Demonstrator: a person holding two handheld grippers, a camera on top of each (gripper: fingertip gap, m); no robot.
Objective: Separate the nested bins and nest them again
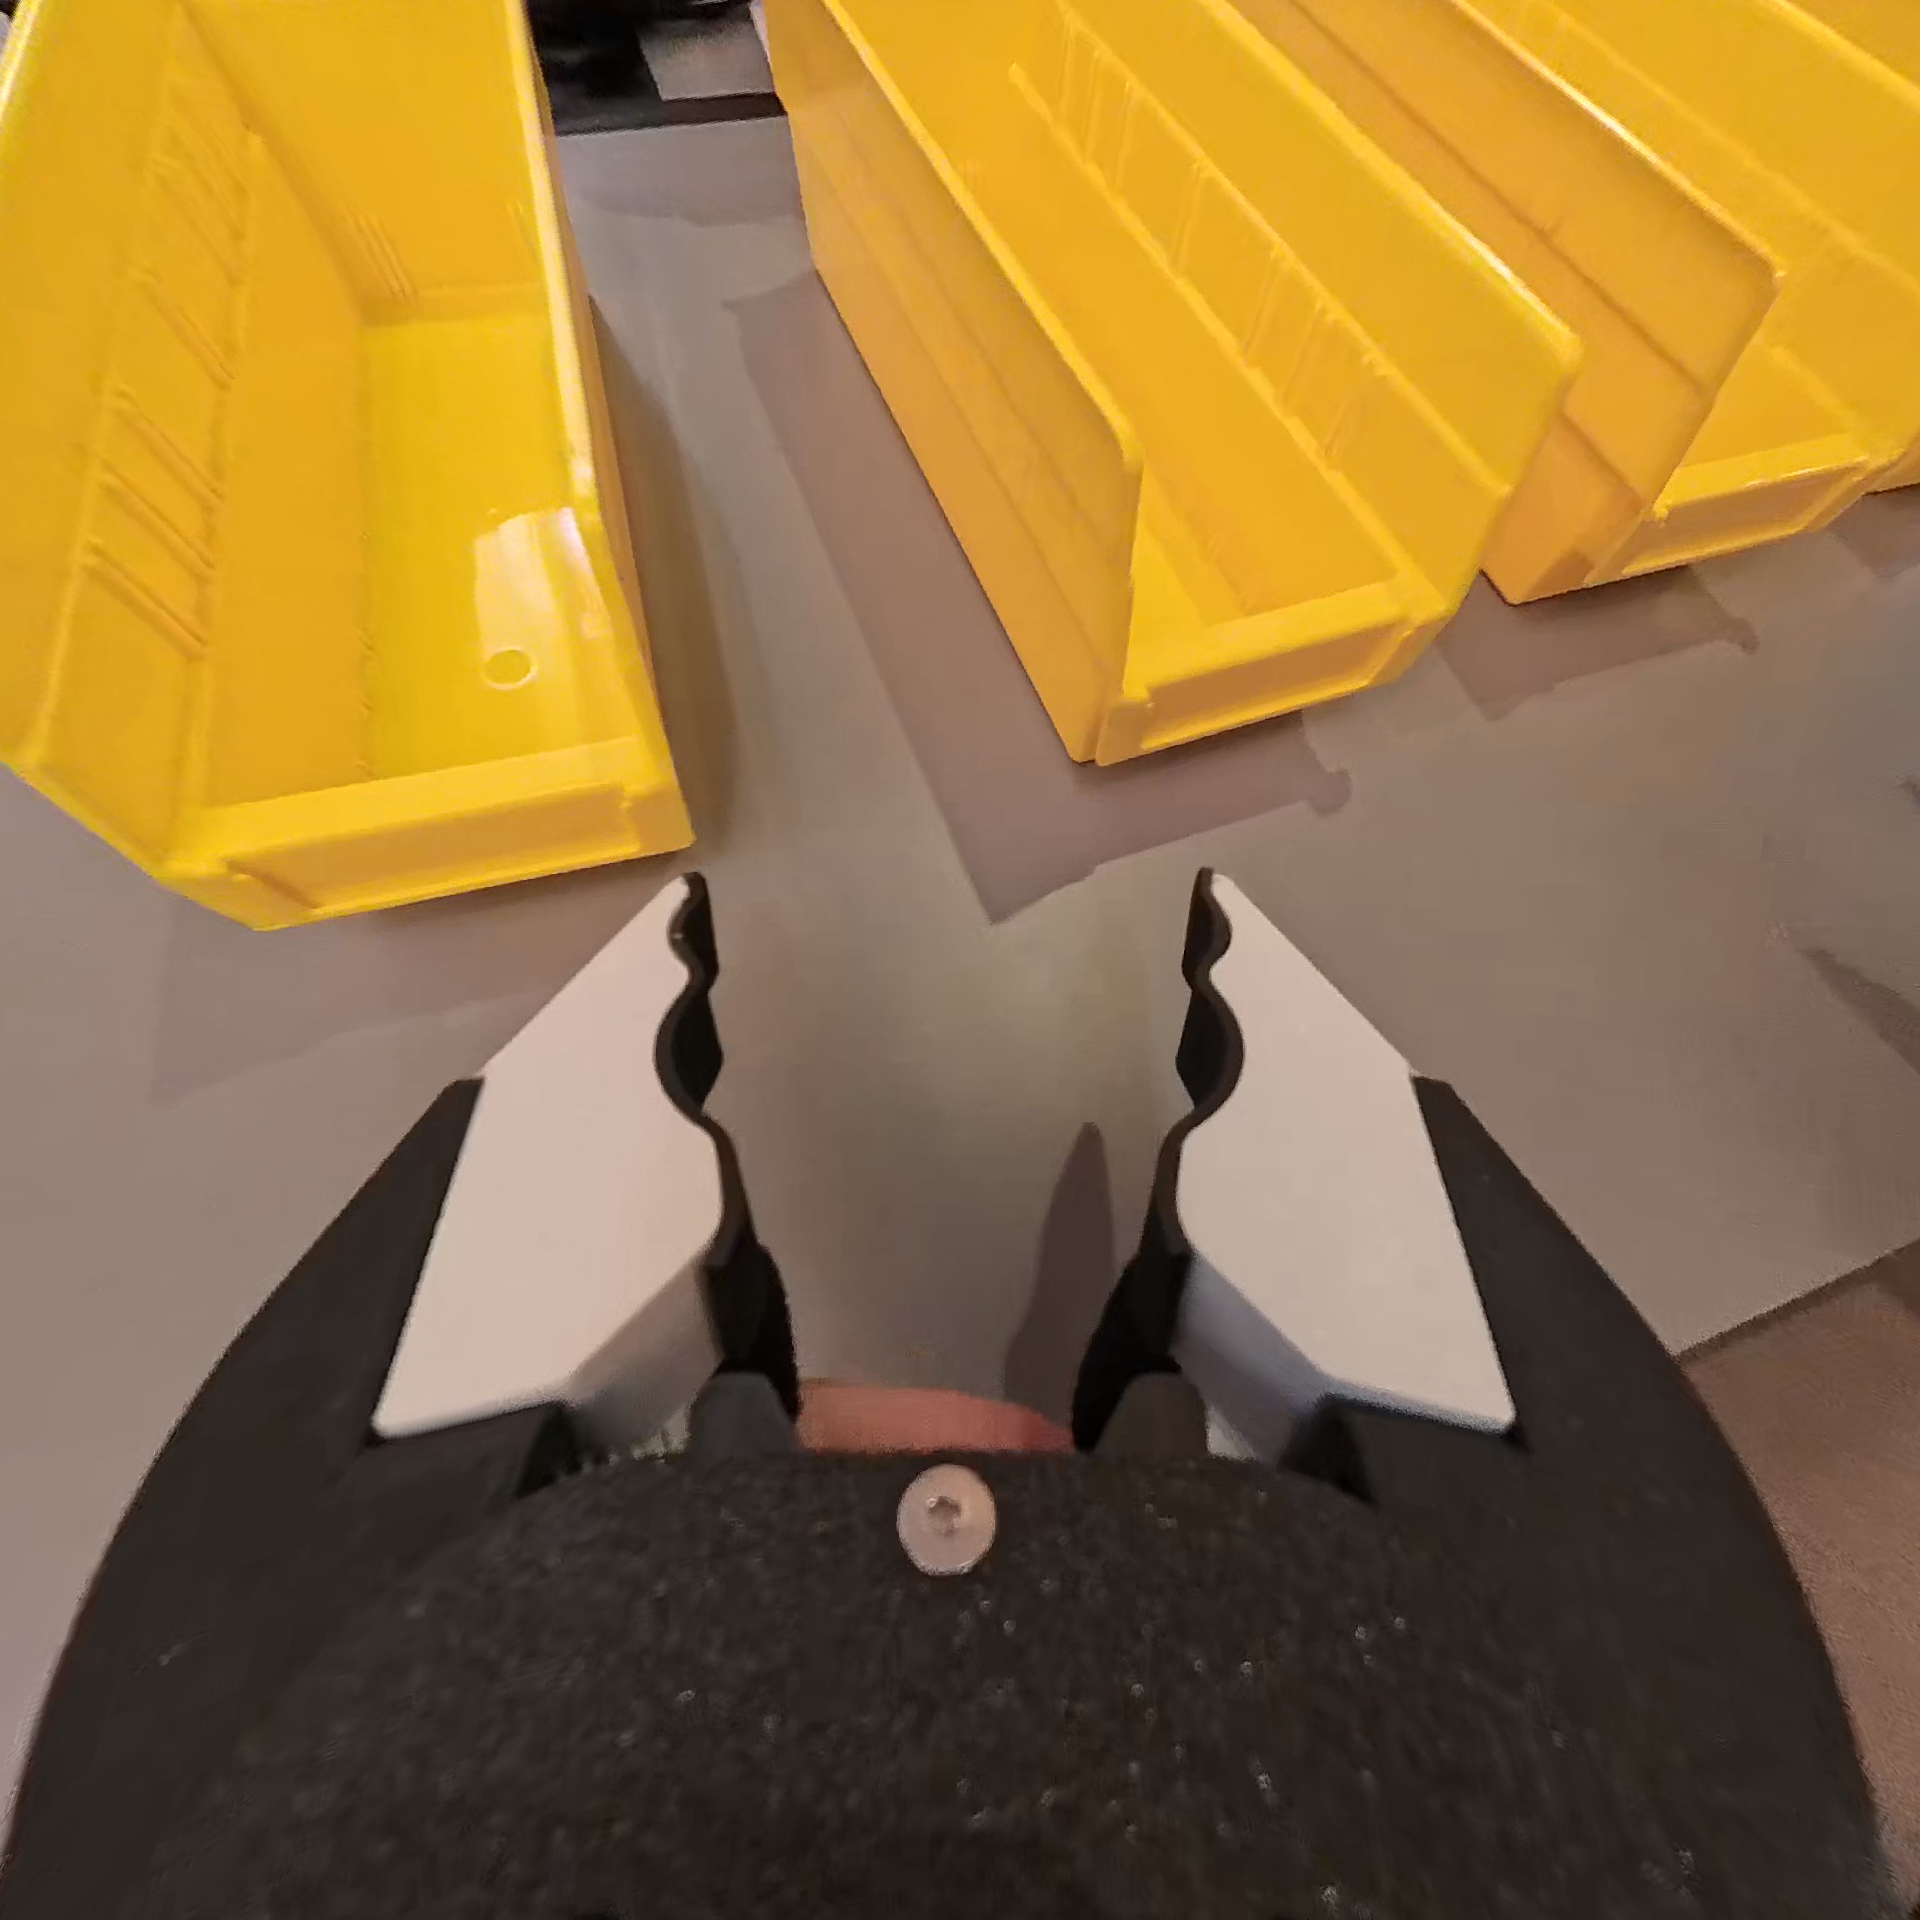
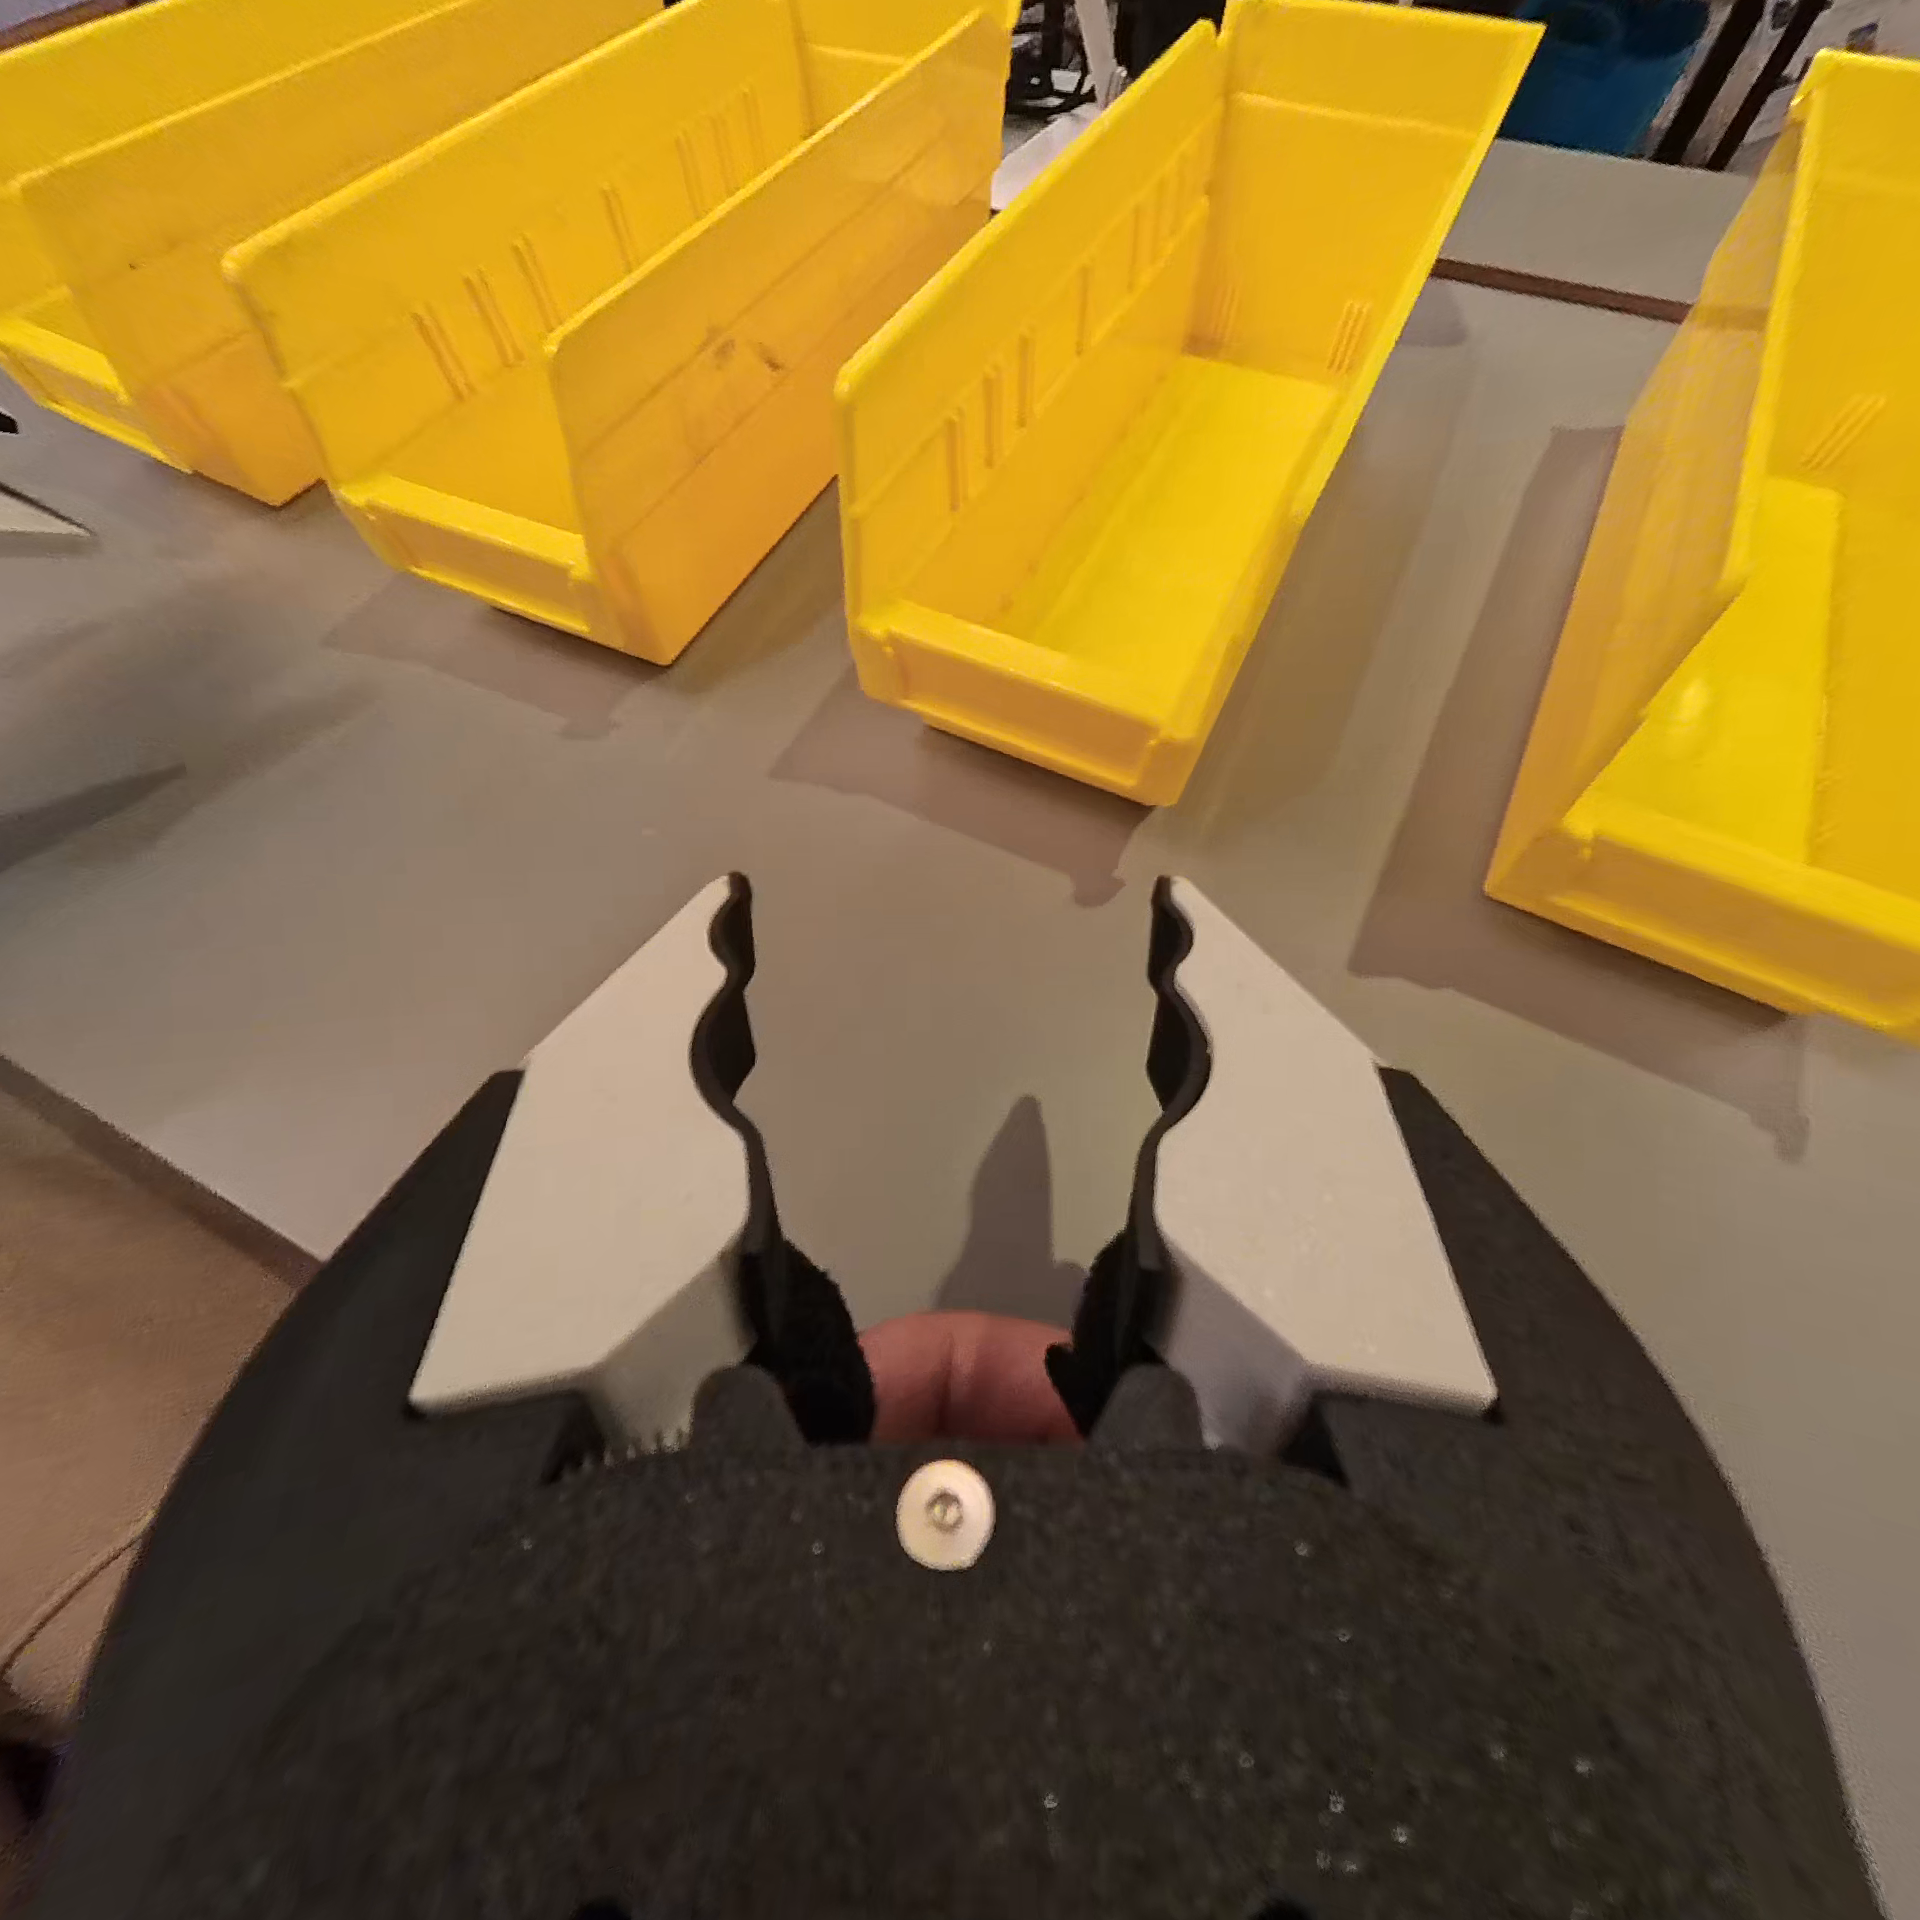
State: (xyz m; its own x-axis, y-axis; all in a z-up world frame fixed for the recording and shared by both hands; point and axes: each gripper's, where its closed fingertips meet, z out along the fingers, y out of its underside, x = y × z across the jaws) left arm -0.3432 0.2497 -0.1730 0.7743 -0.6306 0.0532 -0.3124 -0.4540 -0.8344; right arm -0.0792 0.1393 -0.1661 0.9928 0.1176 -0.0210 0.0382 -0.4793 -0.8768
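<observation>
Several long yellow plastic bins stand side by side on a grey table, open tops up, short fronts facing me. In the left wrist view one bin is at the left, a second is right of centre, and more are beyond it. In the right wrist view one bin is straight ahead, another is left of it, more are at the far left, and one is at the right. My left gripper is open and empty above the table, short of the bins. My right gripper is open and empty too.
The table's near edge runs along the lower left of the right wrist view, with floor below it. The edge also shows in the left wrist view. Gaps of bare table separate the bins. Clutter, with a blue object, lies beyond the far edge.
</observation>
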